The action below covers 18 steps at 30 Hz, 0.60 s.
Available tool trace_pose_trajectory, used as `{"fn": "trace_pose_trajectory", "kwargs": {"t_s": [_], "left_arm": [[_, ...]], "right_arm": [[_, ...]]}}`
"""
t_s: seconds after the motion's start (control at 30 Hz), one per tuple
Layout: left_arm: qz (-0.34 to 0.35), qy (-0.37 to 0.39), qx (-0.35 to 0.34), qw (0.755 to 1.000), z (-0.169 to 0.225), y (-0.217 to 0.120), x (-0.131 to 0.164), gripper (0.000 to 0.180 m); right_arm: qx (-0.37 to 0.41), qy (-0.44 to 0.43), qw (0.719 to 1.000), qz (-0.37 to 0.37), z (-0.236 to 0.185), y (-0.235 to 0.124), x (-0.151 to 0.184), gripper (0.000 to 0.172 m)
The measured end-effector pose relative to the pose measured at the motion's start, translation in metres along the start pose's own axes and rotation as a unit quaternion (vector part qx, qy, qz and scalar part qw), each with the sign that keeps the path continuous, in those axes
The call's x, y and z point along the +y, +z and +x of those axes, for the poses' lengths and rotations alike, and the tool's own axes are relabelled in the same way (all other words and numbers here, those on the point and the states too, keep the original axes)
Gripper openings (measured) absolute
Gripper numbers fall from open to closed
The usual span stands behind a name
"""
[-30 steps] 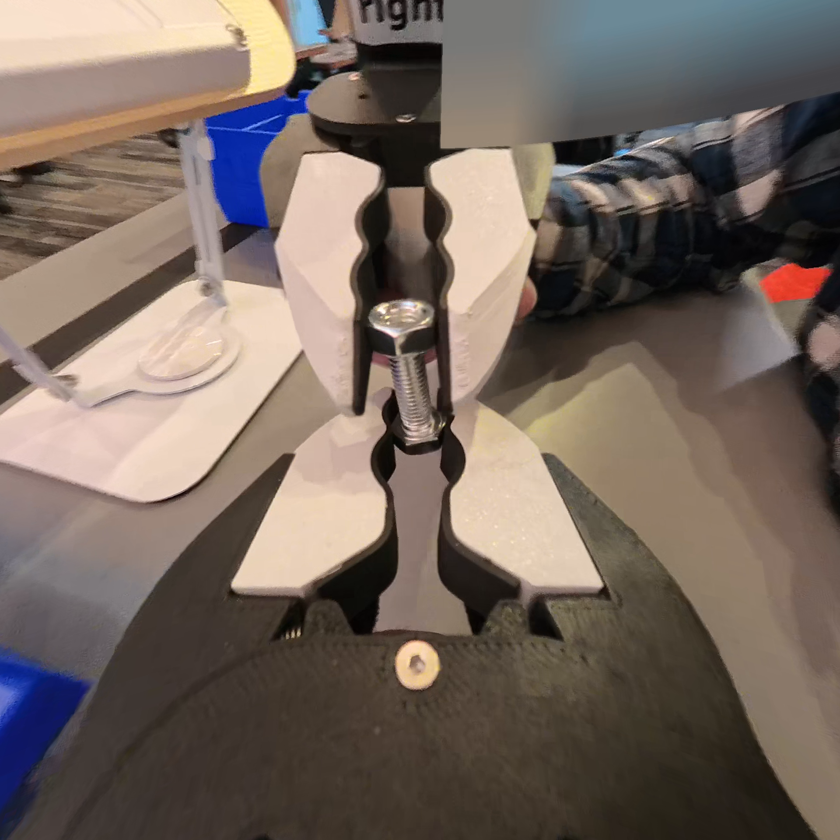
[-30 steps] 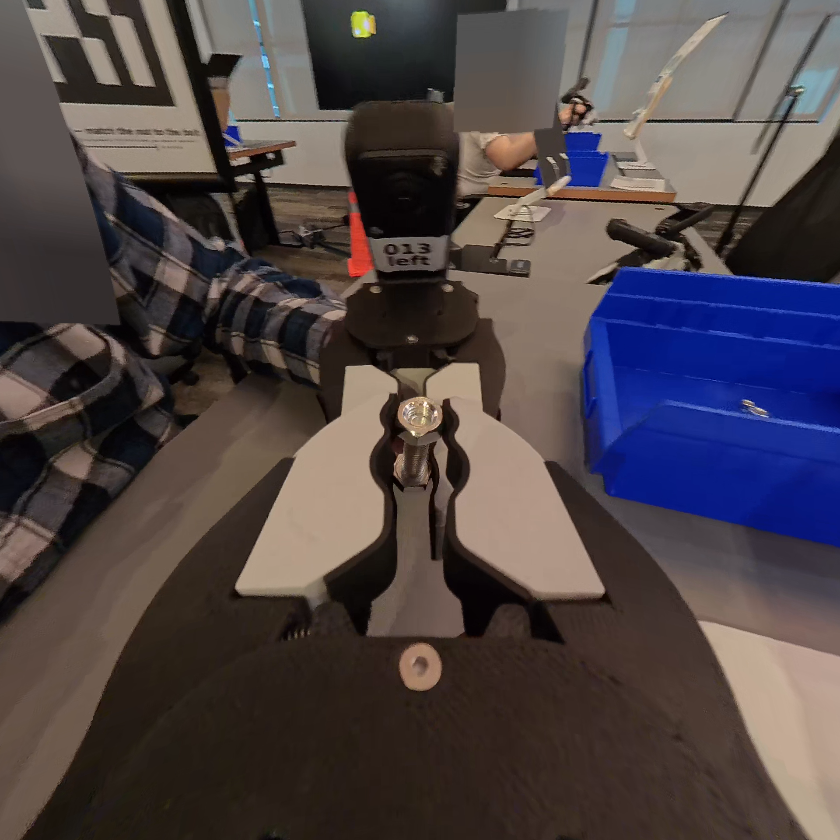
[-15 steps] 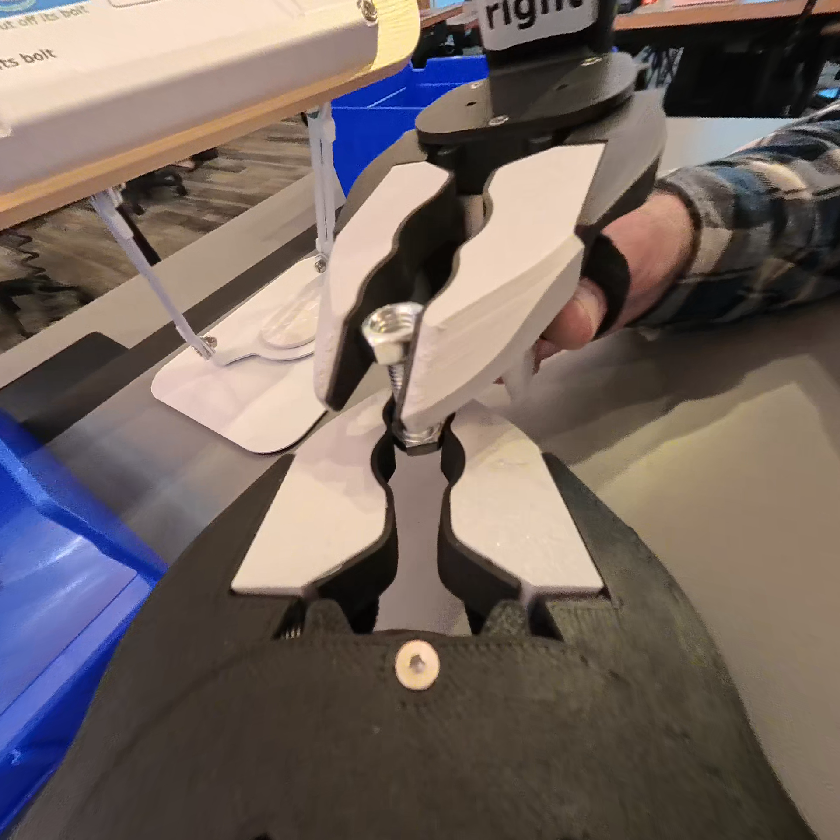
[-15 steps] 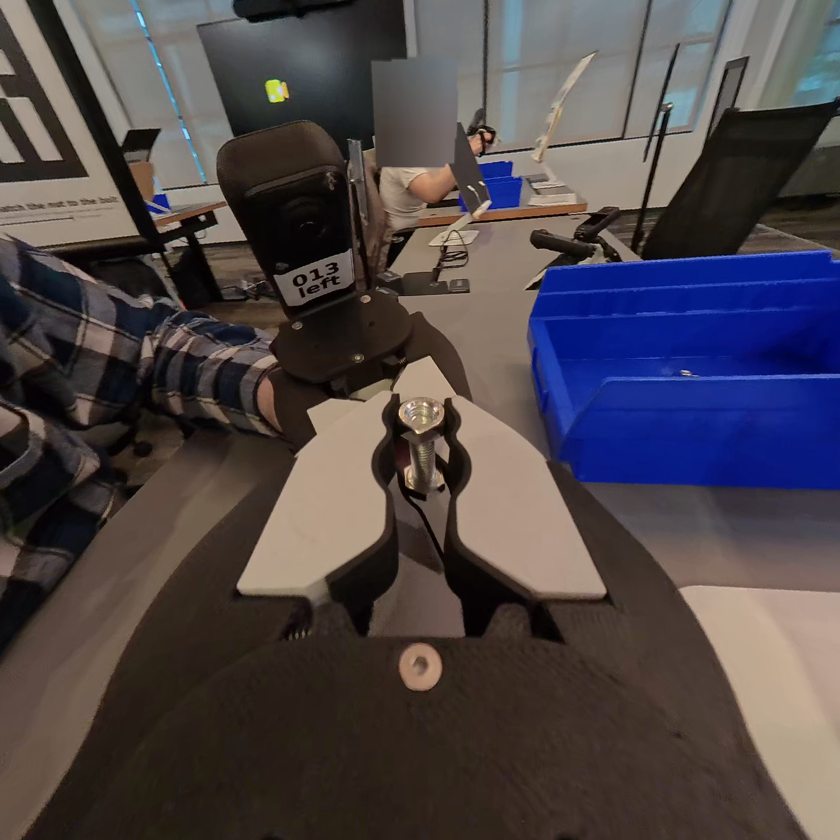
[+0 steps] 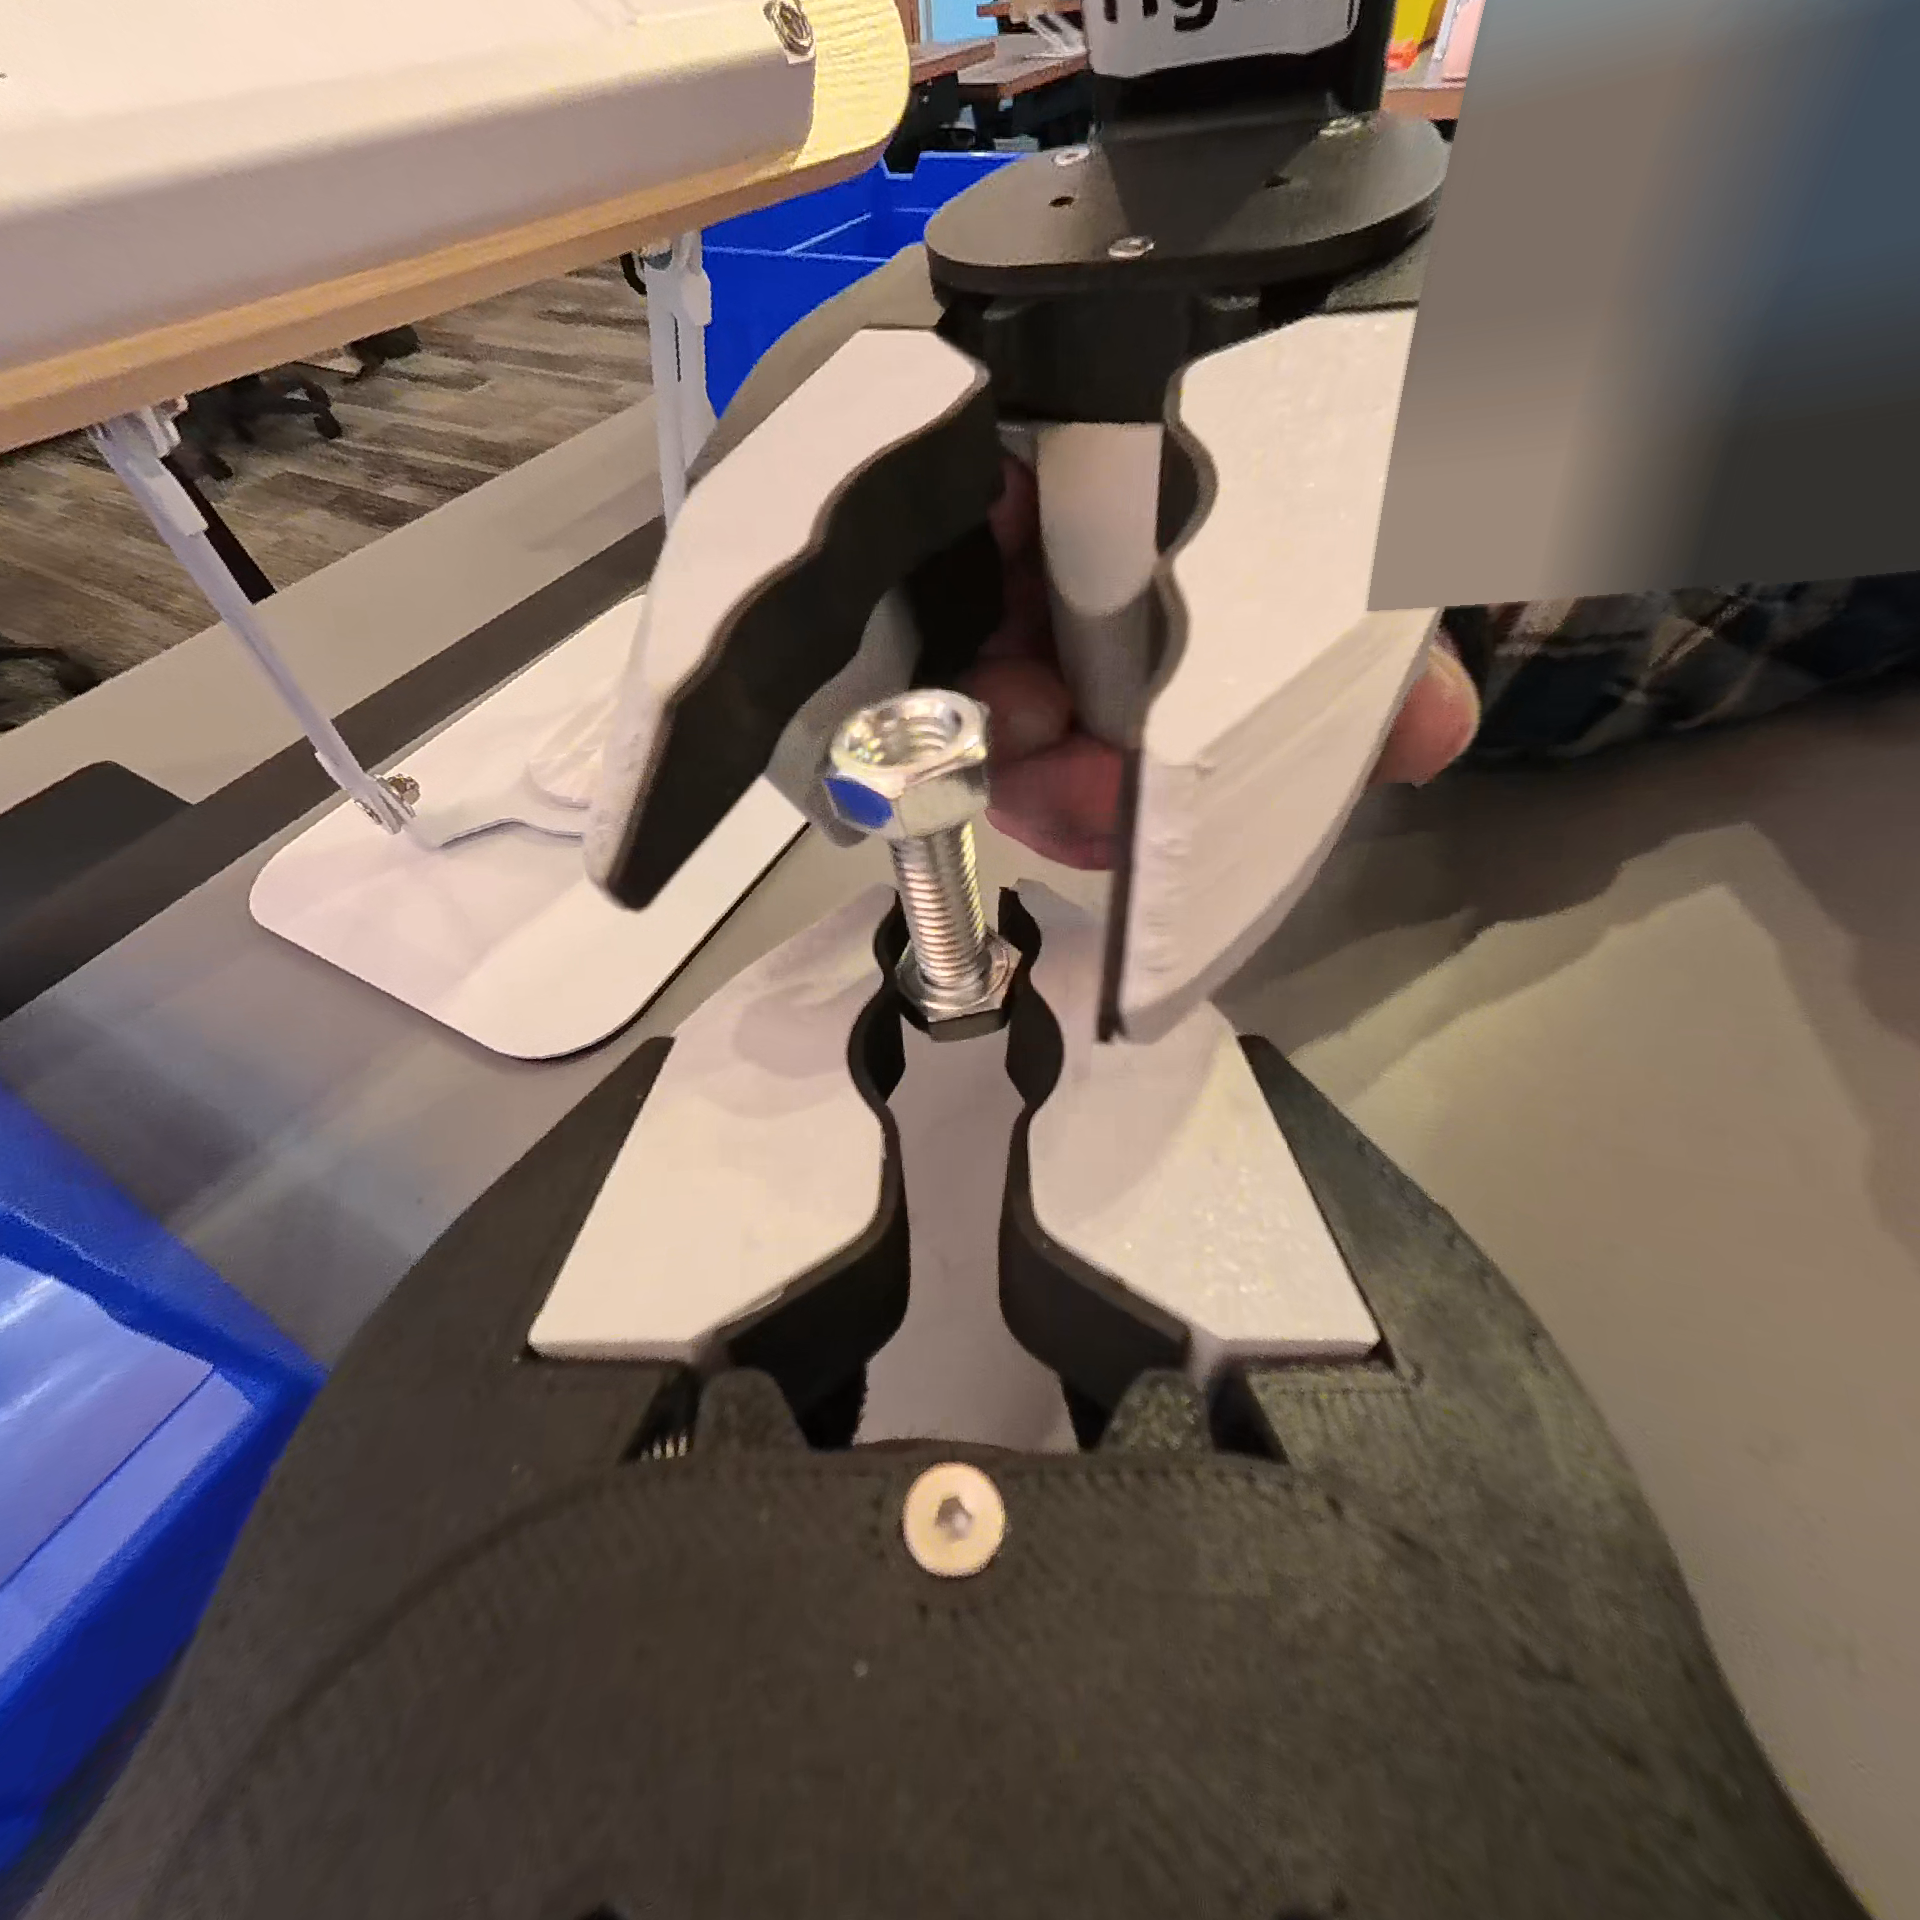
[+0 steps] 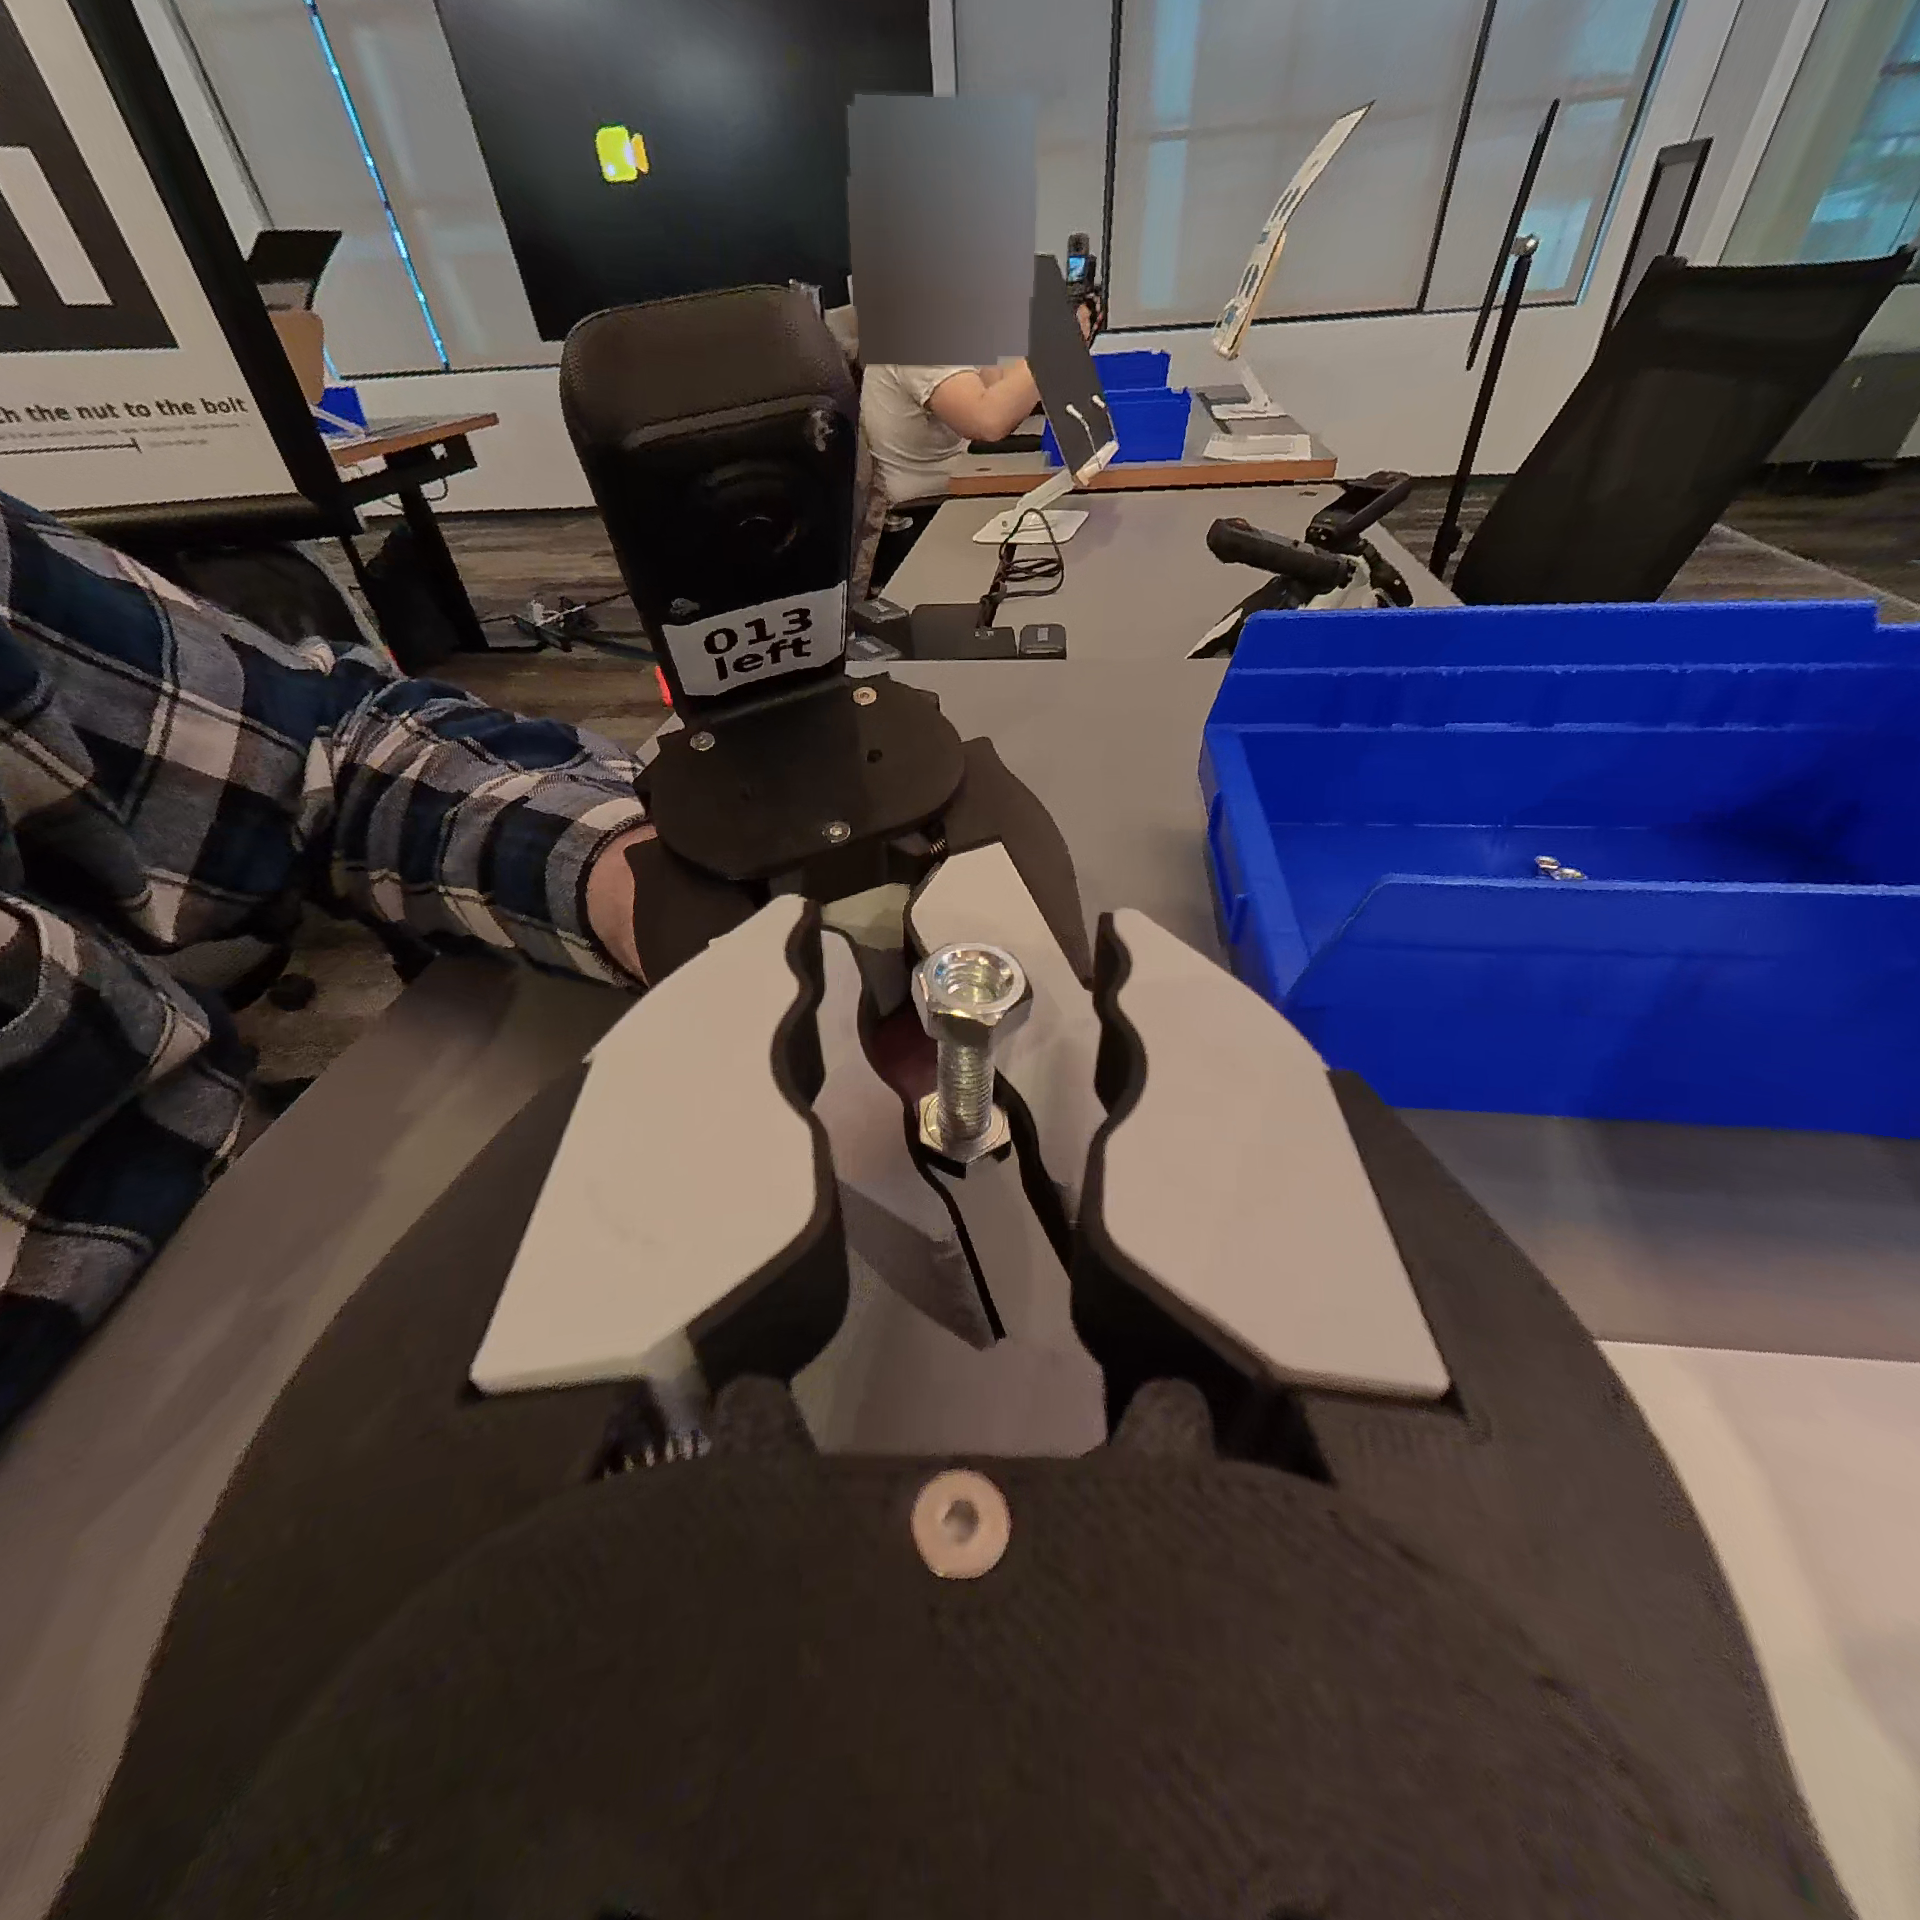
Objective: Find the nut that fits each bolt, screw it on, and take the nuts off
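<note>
Only our right wrist view takes in the wider room: another person seated at a far desk, a black chair (image 6: 1683, 416), and the blue bin (image 6: 1558, 935) on the grey table (image 6: 1143, 727) to our right, with small silver nuts (image 6: 1558, 868) lying inside it. Our left wrist view instead gives us the white stand base (image 5: 447, 935) on the table, a tilted board (image 5: 364, 156) overhead, and just a corner of a blue bin (image 5: 94, 1403) at lower left.

Both views show the two grippers meeting head-on. Our left gripper (image 5: 956, 997) is clamped on the head of the bolt (image 5: 940, 914), which stands upright. Our right gripper (image 6: 956, 997) is spread wide, its fingers (image 6: 1195, 1091) standing clear on either side of the nut (image 6: 971, 997) that sits on the bolt's top end. The left view shows the gaps from the front, plus the hand behind.
</note>
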<state>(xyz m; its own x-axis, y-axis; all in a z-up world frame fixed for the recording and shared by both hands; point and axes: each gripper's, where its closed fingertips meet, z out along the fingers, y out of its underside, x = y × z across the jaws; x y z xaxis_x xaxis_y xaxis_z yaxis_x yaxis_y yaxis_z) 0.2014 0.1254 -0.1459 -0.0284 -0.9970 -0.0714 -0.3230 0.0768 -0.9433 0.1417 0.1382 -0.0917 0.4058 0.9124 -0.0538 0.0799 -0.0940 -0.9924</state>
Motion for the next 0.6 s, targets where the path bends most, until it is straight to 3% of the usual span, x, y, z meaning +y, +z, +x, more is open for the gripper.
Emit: {"fn": "trace_pose_trajectory", "kwargs": {"t_s": [0.3,0.6], "left_arm": [[-0.013,0.005,0.019,1.000,0.004,0.002,0.004,0.015],[-0.005,-0.005,0.014,1.000,0.000,0.001,0.001,0.015]], "right_arm": [[-0.075,-0.007,0.997,-0.009,-0.019,-0.001,0.002,0.056],[-0.061,-0.009,0.998,-0.005,-0.014,-0.009,0.002,0.055]]}}
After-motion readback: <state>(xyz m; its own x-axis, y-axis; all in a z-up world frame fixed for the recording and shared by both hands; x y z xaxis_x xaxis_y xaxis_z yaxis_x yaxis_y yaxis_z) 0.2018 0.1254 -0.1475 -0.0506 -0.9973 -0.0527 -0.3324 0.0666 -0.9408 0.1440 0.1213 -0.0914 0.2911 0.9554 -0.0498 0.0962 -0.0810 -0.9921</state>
